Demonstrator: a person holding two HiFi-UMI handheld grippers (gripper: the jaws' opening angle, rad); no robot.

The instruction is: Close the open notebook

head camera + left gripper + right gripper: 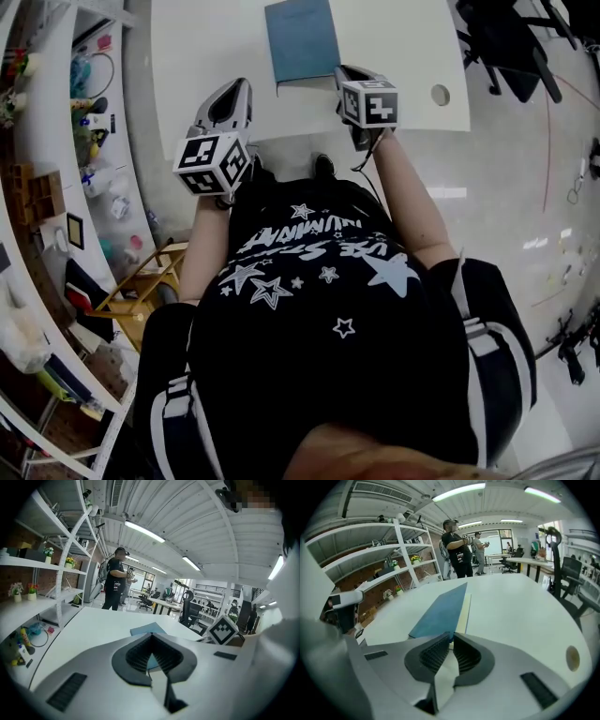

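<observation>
- White tabletop (206, 47) fills the upper part of the head view. We see a flat rectangular blue-covered notebook (302, 39) lying on it, cover up.
- Same view: the left gripper (234, 89) sits over the table's near edge, left of the notebook and apart from it. The right gripper (345, 73) has its tips at the notebook's near right corner. Cluttered white shelving (47, 187) runs down the left side.
- Left gripper view: the jaw tips meet and we see nothing between them. The notebook (147, 629) lies on the table ahead of the tips, apart from them. A standing person in black (115, 578) is past the far end of the table.
- Right gripper view: the jaws are nearly together with only a thin slit, and we see nothing caught in it. The notebook (440, 611) starts just beyond the tips, and we cannot tell if they touch it. Cream page edges run along the right side of the cover. A round hole in the tabletop (573, 658) shows at right.
</observation>
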